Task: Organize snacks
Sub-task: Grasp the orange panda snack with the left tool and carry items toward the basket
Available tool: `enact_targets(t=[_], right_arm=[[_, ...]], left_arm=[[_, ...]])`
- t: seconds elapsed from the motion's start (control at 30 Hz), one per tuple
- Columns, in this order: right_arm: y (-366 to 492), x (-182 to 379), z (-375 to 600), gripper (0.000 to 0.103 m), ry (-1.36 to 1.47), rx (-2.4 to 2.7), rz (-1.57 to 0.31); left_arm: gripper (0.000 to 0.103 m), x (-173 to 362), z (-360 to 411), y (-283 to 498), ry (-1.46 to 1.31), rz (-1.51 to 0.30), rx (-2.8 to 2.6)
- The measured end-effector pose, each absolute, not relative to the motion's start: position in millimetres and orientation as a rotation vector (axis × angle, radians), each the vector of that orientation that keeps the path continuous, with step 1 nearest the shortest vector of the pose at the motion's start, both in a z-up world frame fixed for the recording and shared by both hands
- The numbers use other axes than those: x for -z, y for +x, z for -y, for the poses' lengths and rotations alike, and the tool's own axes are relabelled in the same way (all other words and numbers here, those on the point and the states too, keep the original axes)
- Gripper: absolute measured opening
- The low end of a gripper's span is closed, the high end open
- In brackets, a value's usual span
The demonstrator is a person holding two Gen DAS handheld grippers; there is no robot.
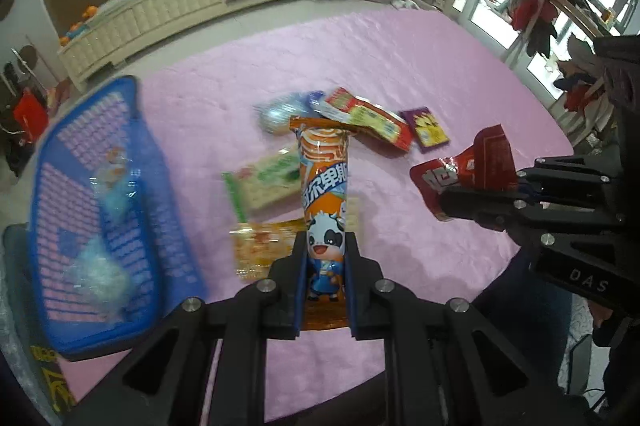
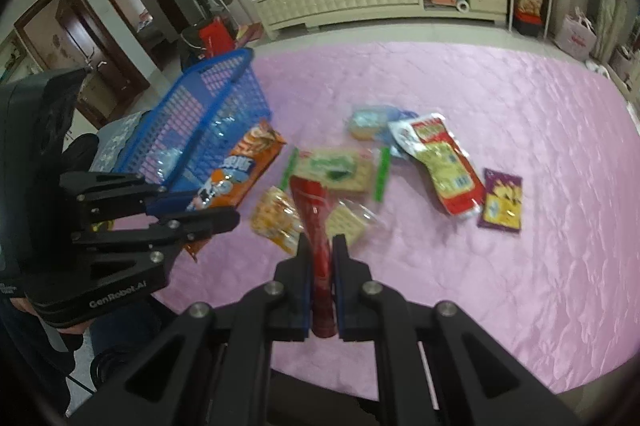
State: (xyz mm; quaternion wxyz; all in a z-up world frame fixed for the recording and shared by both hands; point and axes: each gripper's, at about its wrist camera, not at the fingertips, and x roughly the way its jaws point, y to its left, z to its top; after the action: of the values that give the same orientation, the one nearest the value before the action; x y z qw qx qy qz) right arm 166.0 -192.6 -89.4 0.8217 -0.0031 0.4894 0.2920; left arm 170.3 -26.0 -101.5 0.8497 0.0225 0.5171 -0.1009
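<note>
**Both grippers lifted off the pink cloth, each clamped on a snack packet**

While the loose snacks lie in a heap on the pink cloth (image 2: pixel 500 97), each gripper holds one packet above it. The left gripper (image 1: pixel 325 250) is closed on the lower end of an orange packet (image 1: pixel 325 185) printed with a cartoon cow; its blue pads (image 1: pixel 301 282) press the packet from both sides, and the packet stands up out of the jaws. The right gripper (image 2: pixel 322 258) is clamped tight on a red packet (image 2: pixel 316 226), seen edge-on as a narrow strip between the fingers; in the left wrist view the same packet shows its crinkled red face.

The blue basket (image 1: pixel 92 193) serves as landmark. It sits at the cloth's left edge, with some clear wrappers inside, blurred. The orange packet hangs just right of the basket, and the red packet farther right. Between them, on the cloth, lie a green-edged cracker packet (image 2: pixel 340 169) and a yellow-orange packet (image 2: pixel 276 218). Well right of the basket lie a red-and-yellow pouch (image 2: pixel 444 165) and, beyond that, a purple packet (image 2: pixel 502 201). A pale blue packet (image 2: pixel 368 121) lies on the far side of the heap.
</note>
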Motion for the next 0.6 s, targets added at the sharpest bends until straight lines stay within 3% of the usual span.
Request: enact_targets(t=[0.6], right_arm=[[197, 41, 57, 0.012, -0.107, -0.779, -0.988]], left_arm=[[0.014, 32, -118, 153, -0.046, -0.996, 0.051]])
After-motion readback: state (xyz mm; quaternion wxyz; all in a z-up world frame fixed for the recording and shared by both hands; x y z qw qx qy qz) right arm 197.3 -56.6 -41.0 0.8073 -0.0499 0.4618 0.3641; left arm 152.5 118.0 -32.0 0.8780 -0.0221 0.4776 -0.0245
